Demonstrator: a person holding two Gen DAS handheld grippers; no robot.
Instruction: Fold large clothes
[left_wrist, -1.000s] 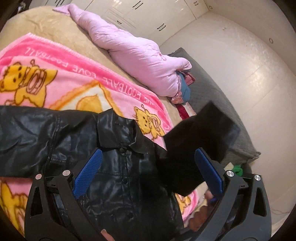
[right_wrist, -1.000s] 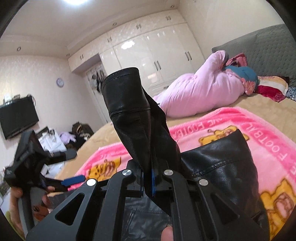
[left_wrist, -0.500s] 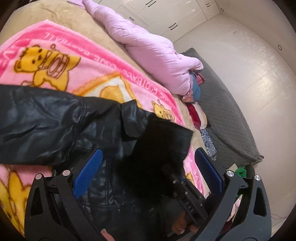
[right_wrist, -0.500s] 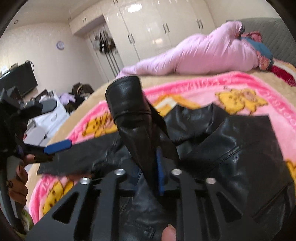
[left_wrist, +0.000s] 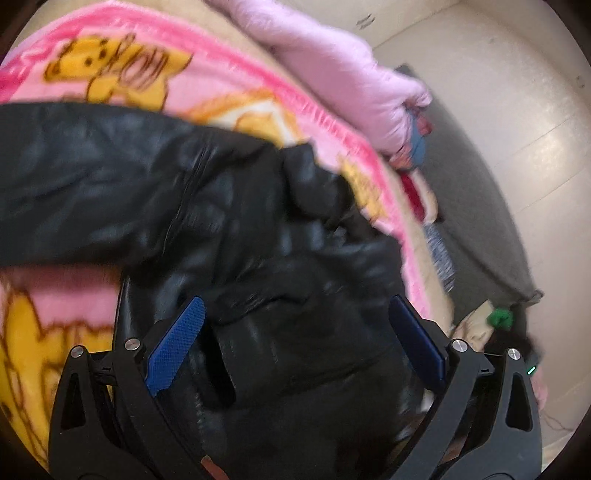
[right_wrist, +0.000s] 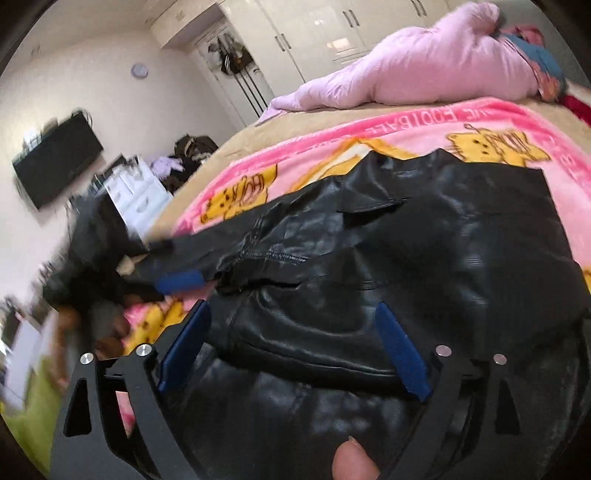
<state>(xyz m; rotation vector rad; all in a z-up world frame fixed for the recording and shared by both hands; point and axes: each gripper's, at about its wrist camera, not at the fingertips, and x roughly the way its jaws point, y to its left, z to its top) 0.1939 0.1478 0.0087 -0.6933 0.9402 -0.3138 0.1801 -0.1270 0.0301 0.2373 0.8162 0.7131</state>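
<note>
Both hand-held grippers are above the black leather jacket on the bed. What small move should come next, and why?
Probably the left hand-held gripper should close on the other sleeve and fold it in. The right hand-held gripper has just been opening and holds nothing; one sleeve already lies across the shiny black leather jacket, while the other sleeve lies stretched out over the pink cartoon blanket.

Bright, even indoor light fills both fisheye views, edges bowed and vignetted black. Motion blur smears the glossy black leather jacket (left_wrist: 229, 206), which shows soft sheen, and the pink cartoon-print fleece blanket (right_wrist: 388, 129); the right view's left side streaks heavily.
</note>
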